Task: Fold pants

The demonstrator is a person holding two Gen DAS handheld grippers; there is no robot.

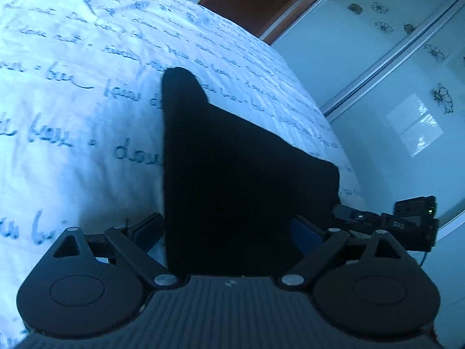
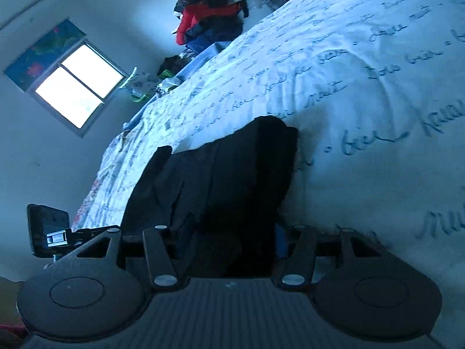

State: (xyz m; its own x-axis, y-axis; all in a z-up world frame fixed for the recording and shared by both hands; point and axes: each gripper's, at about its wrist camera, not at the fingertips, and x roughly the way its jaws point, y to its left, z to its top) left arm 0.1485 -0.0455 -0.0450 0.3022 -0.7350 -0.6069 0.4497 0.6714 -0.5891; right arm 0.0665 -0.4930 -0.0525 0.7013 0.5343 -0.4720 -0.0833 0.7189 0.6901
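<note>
Black pants lie on the bed, near its edge, dark cloth spread flat on the white bedspread with handwriting print. In the left view the pants run from a narrow tip at the far end to a wide part close to the tool. In the right view the cloth looks layered, with a seam or fold line down the middle.

Left gripper: fingers set wide, cloth lying between them. Whether they pinch it I cannot tell; the black cloth hides the pads. Right gripper: fingers stand closer together with cloth bunched between them, likely clenched on the near edge of the pants, though the dark hides the contact.

Step in hand, as I judge it: both tools are at the near end of the pants, taking hold for a fold toward the far end. The next move calls for a firm pinch on both corners, then an even lift and carry so the layers stay aligned.

Farther off: a pile of clothes at the far end of the bed, a window on the left wall, a wardrobe with sliding doors on the right.
</note>
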